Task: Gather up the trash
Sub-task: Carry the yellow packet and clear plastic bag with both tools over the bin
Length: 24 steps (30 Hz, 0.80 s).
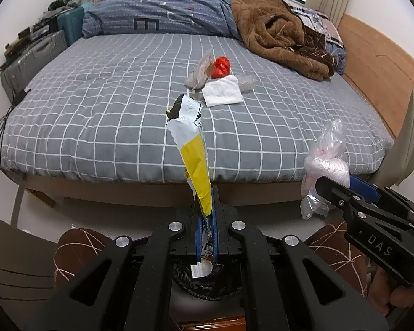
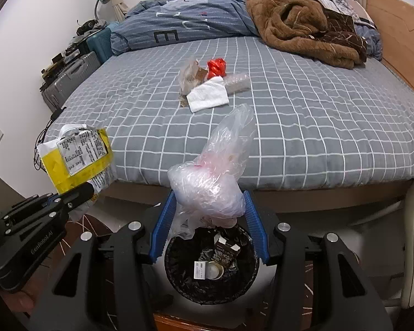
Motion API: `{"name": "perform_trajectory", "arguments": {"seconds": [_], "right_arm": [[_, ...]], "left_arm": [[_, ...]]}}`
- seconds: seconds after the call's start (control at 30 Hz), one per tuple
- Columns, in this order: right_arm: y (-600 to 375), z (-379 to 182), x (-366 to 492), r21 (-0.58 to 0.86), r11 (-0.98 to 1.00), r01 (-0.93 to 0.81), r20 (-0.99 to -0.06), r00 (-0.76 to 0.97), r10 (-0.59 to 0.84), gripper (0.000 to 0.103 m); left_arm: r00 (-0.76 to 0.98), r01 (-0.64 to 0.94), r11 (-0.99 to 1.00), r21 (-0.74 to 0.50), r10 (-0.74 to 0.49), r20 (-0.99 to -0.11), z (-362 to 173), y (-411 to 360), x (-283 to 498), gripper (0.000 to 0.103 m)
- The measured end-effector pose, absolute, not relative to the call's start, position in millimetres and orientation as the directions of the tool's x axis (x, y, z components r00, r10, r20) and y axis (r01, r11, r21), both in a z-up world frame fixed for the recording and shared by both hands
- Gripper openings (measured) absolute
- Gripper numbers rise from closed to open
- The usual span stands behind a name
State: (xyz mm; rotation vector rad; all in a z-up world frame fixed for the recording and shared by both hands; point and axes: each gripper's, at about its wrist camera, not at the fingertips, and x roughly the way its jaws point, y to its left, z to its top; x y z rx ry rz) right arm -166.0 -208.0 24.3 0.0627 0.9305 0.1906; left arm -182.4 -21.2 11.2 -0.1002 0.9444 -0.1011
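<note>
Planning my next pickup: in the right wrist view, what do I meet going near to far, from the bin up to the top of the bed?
Trash bin → clear plastic bag in the right gripper → white tissue → red wrapper → blue duvet.

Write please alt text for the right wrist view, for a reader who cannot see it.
The right gripper holds a clear plastic bag above a black-lined trash bin. At left, the left gripper holds a yellow wrapper; more trash lies on the grey checked bed.
</note>
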Motion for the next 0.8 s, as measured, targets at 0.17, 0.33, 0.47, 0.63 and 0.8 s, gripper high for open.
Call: {"name": "perform_trajectory", "arguments": {"seconds": [0.17,0.33,0.47,0.63,0.8], "right_arm": [[-212,9,-169,0.135,0.982,-0.13,-0.804,0.565,0.185,0.049],[-213,-4,-172,0.14,0.982,-0.125,-0.815,0.549,0.186,0.049],[-213,-16,-174,0.136,0.983,-0.121,-0.827,0.532,0.18,0.049],[-218,-29,-175,0.137,0.984,-0.11,-0.84,0.513,0.174,0.049],[-219,-45,-175,0.132,0.986,-0.103,-0.857,0.487,0.166,0.049]], "left_arm": [[0.568,0.044,0.991,-0.125,-0.128,-0.813,-2,-23,-184,0.004],[0.544,0.049,0.991,-0.123,-0.129,-0.829,-20,-26,-187,0.004],[0.532,0.057,0.991,-0.122,-0.133,-0.836,-31,-30,-189,0.004],[0.513,0.054,0.992,-0.118,-0.129,-0.849,-45,-32,-190,0.004],[0.495,0.053,0.992,-0.116,-0.127,-0.859,-58,-32,-192,0.004]]}}
